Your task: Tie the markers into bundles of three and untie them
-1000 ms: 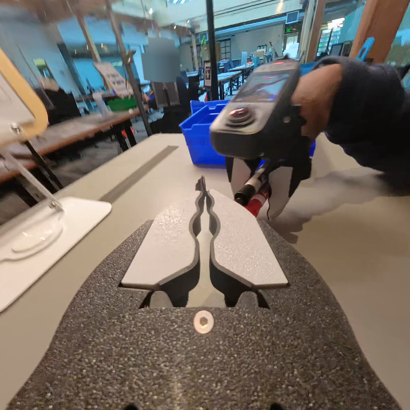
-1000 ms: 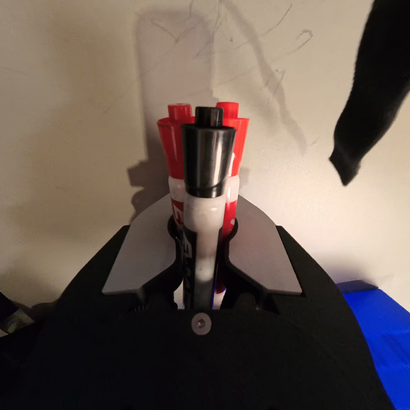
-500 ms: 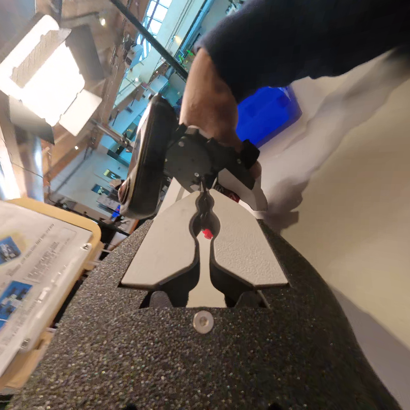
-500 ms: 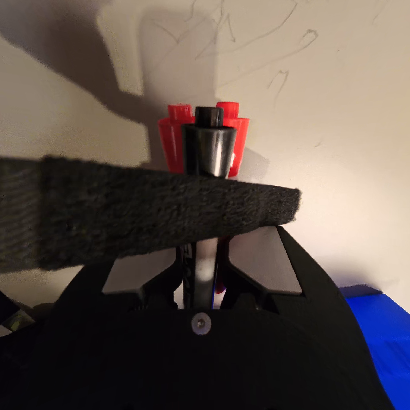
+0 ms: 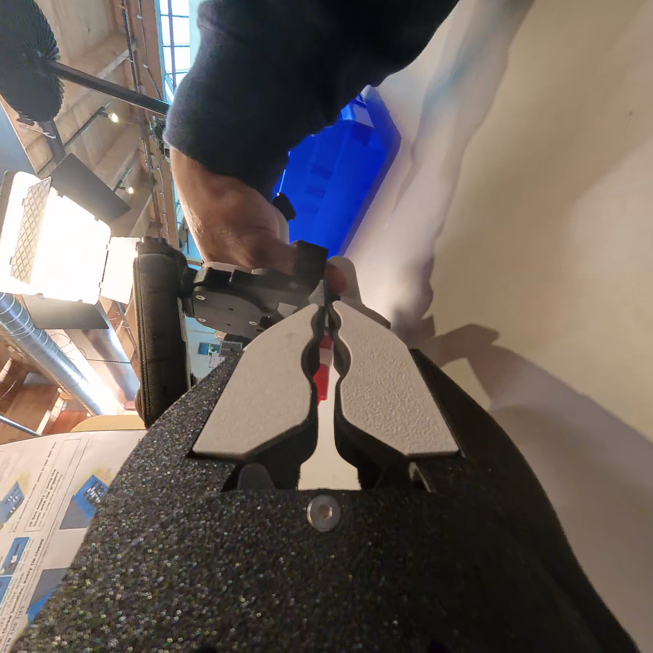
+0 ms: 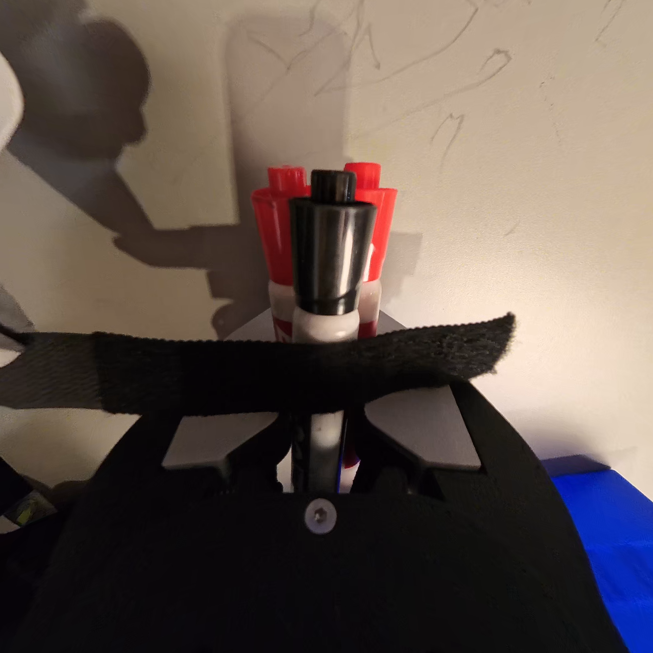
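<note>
Right wrist view showed us the change most plainly: a second before, the three markers stood bare in our right tongs, and now a black hook-and-loop strap lay straight across them, just below the caps, with its fuzzy free end sticking out past the bundle on the right. Half a second before, the strap had sat higher, over the black cap; it had since dropped to the white barrels. We judged that the wrap was beginning and the bundle was not yet tied, since the strap only crossed the front. The right tongs were clamped on the bundle, the black marker in front and the two red ones behind, caps pointing away toward the pale worktop. Left wrist view (rolled far over compared with a second before) showed our left tongs nearly closed, pinching something thin and dark at the tips, which we took to be the strap's other end, though we could not tell for certain. Beyond them sat the right hand and a blue bin.
</note>
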Demonstrator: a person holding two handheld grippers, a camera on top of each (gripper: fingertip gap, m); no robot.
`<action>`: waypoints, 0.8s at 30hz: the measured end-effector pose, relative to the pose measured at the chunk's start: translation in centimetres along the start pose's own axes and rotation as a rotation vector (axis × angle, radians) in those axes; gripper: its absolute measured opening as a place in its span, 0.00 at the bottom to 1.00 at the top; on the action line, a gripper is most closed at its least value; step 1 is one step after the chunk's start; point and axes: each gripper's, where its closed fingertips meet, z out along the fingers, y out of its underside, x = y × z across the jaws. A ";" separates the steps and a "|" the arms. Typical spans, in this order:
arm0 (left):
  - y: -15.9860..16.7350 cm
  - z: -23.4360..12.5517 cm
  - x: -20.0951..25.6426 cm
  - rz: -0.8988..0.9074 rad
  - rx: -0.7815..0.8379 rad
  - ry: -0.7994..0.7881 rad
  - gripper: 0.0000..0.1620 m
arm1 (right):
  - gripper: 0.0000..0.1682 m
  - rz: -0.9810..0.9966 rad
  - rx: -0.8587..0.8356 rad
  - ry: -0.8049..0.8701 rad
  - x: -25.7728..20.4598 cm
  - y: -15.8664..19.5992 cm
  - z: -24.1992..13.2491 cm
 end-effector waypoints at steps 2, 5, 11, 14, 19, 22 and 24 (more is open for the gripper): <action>0.0 0.0 0.2 0.017 -0.001 0.003 0.01 | 0.23 -0.004 0.005 -0.006 -0.1 -0.1 0.0; -0.2 0.0 0.4 0.046 -0.001 0.004 0.02 | 0.23 -0.011 0.016 -0.014 -0.3 -0.3 -0.2; -0.2 -0.1 0.3 0.020 0.009 0.003 0.05 | 0.23 -0.017 0.024 -0.013 -0.4 -0.4 -0.4; -0.2 -0.2 0.6 0.007 0.024 0.025 0.06 | 0.23 -0.016 0.026 -0.008 -0.4 -0.5 -0.5; -0.4 -0.4 0.6 -0.017 0.047 0.032 0.09 | 0.23 -0.018 0.026 -0.008 -0.4 -0.4 -0.6; -0.6 -0.9 0.3 -0.052 0.081 0.030 0.11 | 0.23 -0.017 0.026 -0.007 -0.3 -0.4 -0.6; -0.6 -1.3 -0.2 -0.120 0.113 0.025 0.12 | 0.24 -0.018 0.026 -0.009 -0.4 -0.4 -0.6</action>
